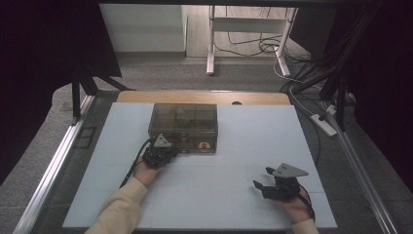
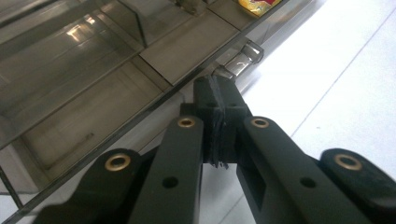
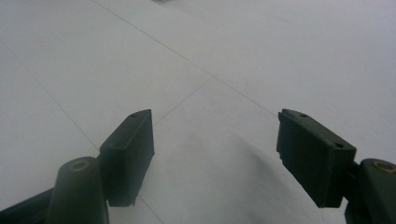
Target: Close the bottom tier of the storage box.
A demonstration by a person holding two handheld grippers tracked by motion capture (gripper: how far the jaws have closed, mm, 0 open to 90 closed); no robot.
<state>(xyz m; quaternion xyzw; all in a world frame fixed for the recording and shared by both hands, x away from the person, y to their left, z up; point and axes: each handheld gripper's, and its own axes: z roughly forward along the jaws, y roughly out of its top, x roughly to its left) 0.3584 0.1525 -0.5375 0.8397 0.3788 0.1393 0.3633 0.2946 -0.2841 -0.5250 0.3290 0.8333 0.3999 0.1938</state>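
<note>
Smoky translucent plastic makes up the compartment box, which sits on the white counter toward its far edge. Its contents are hard to make out through the tinted lid; a yellow-and-red item beside the front wall is cut off in the left gripper view. The left tool has its jaws pressed fully together, tips right at the box's front latch (whether they touch it I cannot tell). The right tool, well apart from the box, stands wide and holds nothing.
</note>
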